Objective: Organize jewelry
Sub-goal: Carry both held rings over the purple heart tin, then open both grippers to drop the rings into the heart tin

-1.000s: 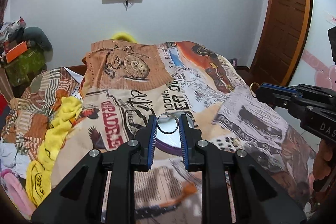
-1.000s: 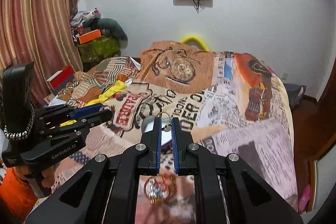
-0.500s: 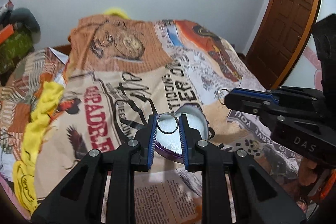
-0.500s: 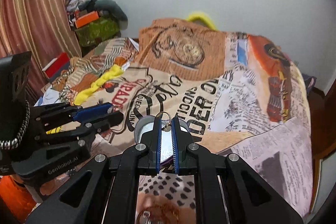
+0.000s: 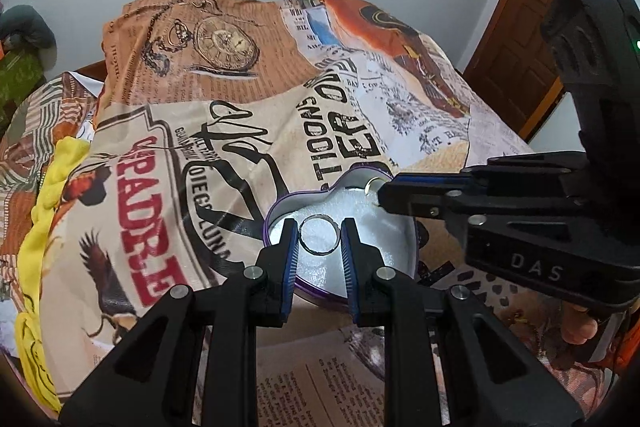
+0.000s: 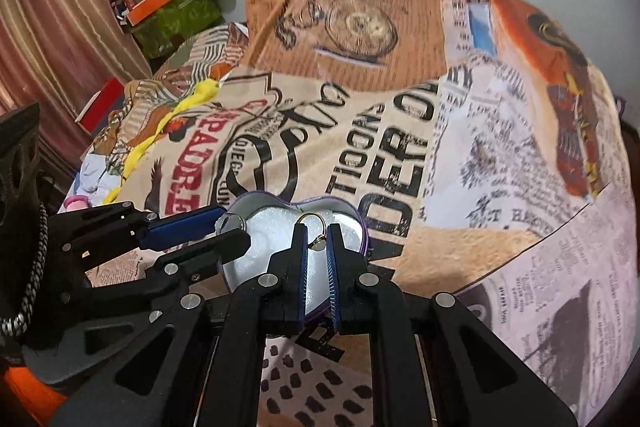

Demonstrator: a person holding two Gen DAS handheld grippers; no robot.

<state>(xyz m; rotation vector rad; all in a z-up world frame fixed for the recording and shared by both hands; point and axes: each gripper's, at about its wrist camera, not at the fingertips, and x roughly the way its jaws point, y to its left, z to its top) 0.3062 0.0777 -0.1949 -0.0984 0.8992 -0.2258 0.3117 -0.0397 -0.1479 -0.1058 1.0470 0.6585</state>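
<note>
Our left hand-held gripper (image 5: pixel 319 241) is closed on a silver ring (image 5: pixel 319 235), which sits pinched between its blue-lined fingers and hangs over the white padded inside of a heart-shaped tin (image 5: pixel 404 227) with a purple rim. The tin rests on the bed, on a bedspread (image 5: pixel 224 99) printed with newspaper text, a pocket watch and red lettering. From the right side of the left wrist view our right hand-held gripper (image 5: pixel 378 193) reaches in level, its tip at the far edge of the tin, with a small gold ring (image 5: pixel 374 183) showing at the tip. In the right wrist view that right hand-held gripper (image 6: pixel 316 241) has its fingers drawn close together on the gold ring (image 6: pixel 314 227), whose loop rises above the fingertips and whose small round setting sits between them, above the tin (image 6: pixel 352 217). The left hand-held gripper (image 6: pixel 230 231) comes in from the left there, its tip over the tin's left lobe with the silver ring (image 6: pixel 231 223) at its end. A yellow cloth (image 5: pixel 44 195) lies crumpled along the left side of the bed, and a brown wooden door (image 5: pixel 532 39) stands at the right.
</note>
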